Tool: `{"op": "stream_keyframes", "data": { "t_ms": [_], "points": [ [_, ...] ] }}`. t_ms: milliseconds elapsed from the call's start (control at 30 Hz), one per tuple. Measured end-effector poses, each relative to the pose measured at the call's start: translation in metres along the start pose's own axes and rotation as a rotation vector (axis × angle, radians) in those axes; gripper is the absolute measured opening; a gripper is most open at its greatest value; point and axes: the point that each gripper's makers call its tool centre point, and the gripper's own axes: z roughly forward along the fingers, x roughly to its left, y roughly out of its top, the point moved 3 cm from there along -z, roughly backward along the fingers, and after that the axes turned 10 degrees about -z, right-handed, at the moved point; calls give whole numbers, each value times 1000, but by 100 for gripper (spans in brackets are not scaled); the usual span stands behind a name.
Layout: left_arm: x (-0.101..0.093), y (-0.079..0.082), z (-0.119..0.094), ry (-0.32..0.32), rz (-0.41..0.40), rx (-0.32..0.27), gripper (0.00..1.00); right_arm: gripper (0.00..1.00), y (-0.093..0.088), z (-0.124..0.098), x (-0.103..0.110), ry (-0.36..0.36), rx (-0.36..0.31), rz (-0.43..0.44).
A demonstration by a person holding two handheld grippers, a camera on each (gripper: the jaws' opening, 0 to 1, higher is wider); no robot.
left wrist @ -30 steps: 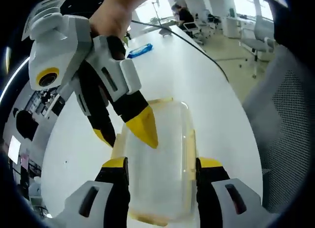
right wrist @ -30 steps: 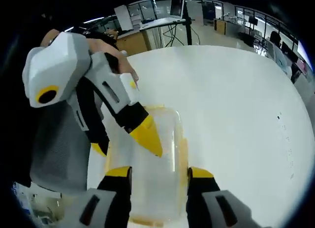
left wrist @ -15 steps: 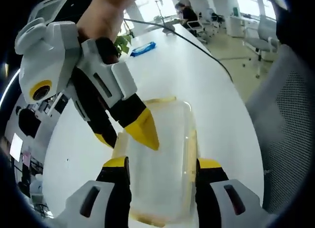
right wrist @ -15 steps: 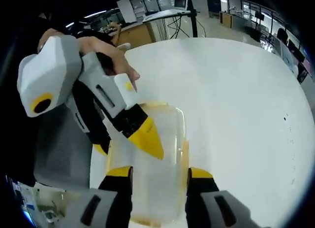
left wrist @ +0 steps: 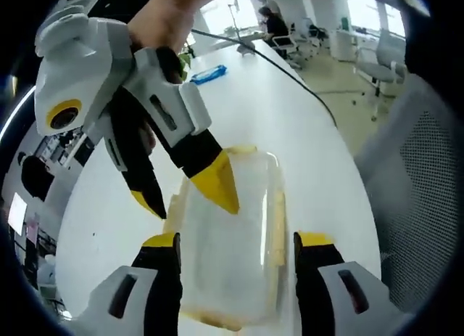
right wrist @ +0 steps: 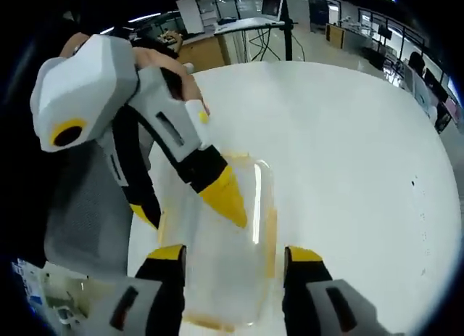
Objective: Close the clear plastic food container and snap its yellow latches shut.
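While the clear container (left wrist: 232, 242) lies on the white table (left wrist: 290, 111) between both spread, empty claws, left claw (left wrist: 235, 242) and right claw (right wrist: 230, 255), it looks light, slippery; press yellow latches (left wrist: 278, 212).

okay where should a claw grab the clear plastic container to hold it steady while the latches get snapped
Take the clear container across its short width, a jaw on each long side, coming from the near end. The left claw already straddles it that way, open. The long sides look straight and parallel, and each carries a yellow latch, so grip beside the latches.
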Motion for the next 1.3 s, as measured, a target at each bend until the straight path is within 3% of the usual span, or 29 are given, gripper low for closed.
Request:
{"op": "stream_keyframes", "data": {
  "t_ms": [133, 500, 833, 1000, 1067, 1300],
  "points": [
    [2, 2, -13, -15, -14, -5, 61, 52, -4, -3, 0, -33, 47, -54],
    [-4, -2, -16, -53, -9, 30, 60, 52, 6, -10, 0, -83, 9, -60],
    [14, 5, -15, -115, -39, 54, 55, 52, 10, -16, 17, -150, -15, -86],
    [24, 2, -10, -153, -36, 95, 55, 51, 5, -15, 24, -161, 7, -96],
    [27, 0, -10, -182, -82, 119, 58, 51, 4, -14, 26, -176, 2, -92],
    [29, -2, -12, -170, -52, 144, 57, 52, -1, -10, 26, -214, 16, -78]
  ]
}}
